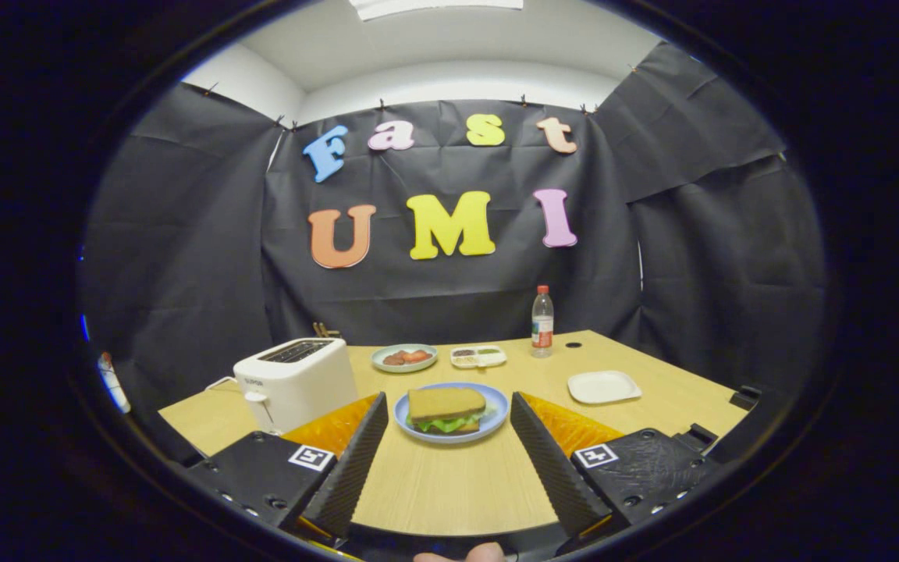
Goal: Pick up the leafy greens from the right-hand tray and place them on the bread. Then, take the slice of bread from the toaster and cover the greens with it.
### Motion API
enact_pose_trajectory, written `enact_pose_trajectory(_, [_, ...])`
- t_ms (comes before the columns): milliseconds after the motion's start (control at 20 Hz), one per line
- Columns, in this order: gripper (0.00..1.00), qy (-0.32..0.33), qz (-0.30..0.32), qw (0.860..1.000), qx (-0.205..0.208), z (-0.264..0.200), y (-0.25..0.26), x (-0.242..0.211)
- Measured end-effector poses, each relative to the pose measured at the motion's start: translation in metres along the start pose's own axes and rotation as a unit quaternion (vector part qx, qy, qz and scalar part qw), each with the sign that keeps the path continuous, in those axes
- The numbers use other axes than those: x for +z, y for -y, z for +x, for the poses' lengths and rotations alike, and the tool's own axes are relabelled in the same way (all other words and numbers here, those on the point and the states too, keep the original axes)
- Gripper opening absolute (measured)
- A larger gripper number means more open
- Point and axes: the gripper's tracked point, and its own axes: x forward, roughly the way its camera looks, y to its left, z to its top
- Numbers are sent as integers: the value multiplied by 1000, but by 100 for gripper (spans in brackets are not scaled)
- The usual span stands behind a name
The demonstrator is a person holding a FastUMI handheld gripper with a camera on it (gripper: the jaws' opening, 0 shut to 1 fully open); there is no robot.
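The gripper gapes wide, holding nothing. Bread tops greens on the plate at 12 o'clock; toaster at 10.

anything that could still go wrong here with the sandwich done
1. The top bread sits slightly skewed on the greens, which poke out at the front; a nudge might slide it off.
2. The open tongs flank the blue plate; moving them forward could bump its rim.
3. The toaster stands close beside one finger, so a sideways swing could hit it.
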Motion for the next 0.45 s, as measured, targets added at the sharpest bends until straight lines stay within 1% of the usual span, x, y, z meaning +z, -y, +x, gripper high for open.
enact_pose_trajectory(300, [96,10,-2,1000,-8,0,3,7])
enact_pose_trajectory(450, [96,2,4,1000,-13,4,6,2])
